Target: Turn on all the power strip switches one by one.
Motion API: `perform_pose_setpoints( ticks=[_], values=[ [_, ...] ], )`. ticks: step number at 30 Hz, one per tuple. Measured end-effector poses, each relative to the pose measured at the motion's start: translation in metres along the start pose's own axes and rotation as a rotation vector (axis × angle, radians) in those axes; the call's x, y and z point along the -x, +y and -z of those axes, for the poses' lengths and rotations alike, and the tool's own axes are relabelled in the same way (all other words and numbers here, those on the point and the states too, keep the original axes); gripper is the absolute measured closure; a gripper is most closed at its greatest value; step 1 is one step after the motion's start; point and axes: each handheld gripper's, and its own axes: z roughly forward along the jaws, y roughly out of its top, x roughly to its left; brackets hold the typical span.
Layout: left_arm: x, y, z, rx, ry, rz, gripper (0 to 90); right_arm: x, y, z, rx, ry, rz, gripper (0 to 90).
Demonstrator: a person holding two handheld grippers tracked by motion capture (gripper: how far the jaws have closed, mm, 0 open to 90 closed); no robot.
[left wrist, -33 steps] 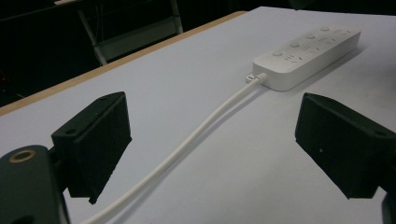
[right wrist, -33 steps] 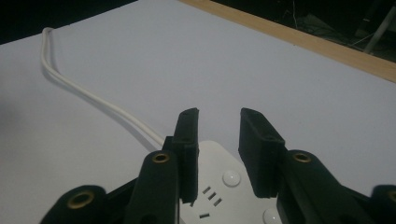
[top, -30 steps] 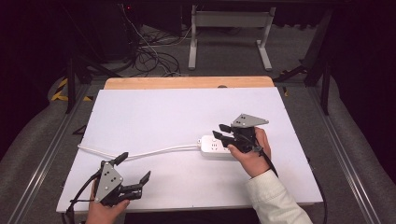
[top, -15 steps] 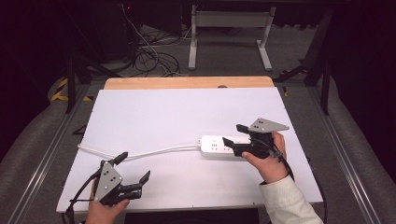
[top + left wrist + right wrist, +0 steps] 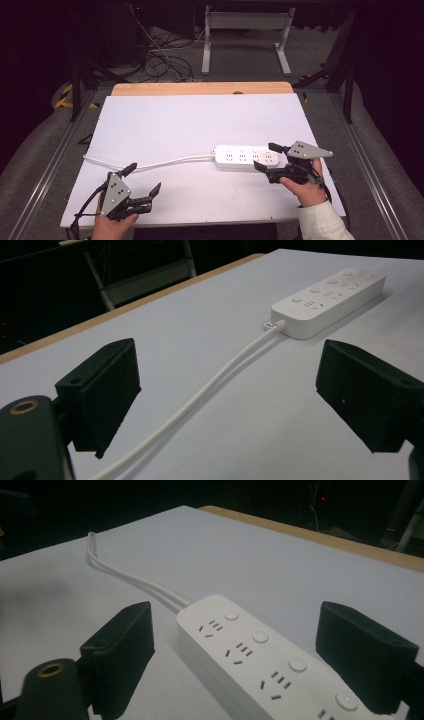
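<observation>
A white power strip [image 5: 246, 157] lies flat on the white table [image 5: 200, 120], right of centre. Its white cord [image 5: 150, 164] runs left toward the table's left edge. My right gripper [image 5: 265, 156] is open, one jaw on each side of the strip's right end, and grips nothing. In the right gripper view the strip [image 5: 255, 655] lies between the two spread jaws of my right gripper [image 5: 250, 660], and the cord [image 5: 130, 577] trails away beyond it. My left gripper [image 5: 145, 176] is open near the front left, just in front of the cord [image 5: 210, 390]. The strip [image 5: 330, 300] lies farther off in the left gripper view.
A wooden strip [image 5: 200, 88] edges the table's far side. Behind the table, tangled cables [image 5: 165, 55] and a metal stand [image 5: 245, 30] sit on the dark floor. Rails run along both sides of the table.
My right gripper has moved right along the power strip, from its middle to its right end, uncovering more of it. The strip and my left gripper have stayed put.
</observation>
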Motion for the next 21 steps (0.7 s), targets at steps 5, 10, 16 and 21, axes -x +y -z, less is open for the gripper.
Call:
perform_pose_setpoints(
  ticks=[5,10,16,21],
  values=[
    [-0.001,0.0,0.001,-0.001,-0.002,0.0,11.2,0.0,-0.016,0.005,-0.009,0.019,0.032,11.2],
    [0.0,-0.002,0.002,-0.003,-0.014,-0.001,11.6,0.003,-0.037,0.009,0.003,0.04,0.003,11.3],
    [-0.004,-0.009,0.0,-0.029,-0.047,-0.004,11.8,0.004,-0.056,0.015,-0.046,0.04,0.022,7.8],
    [-0.007,-0.013,-0.003,-0.037,-0.062,0.029,11.8,0.004,-0.058,0.013,-0.104,0.003,0.041,6.9]
  ],
)
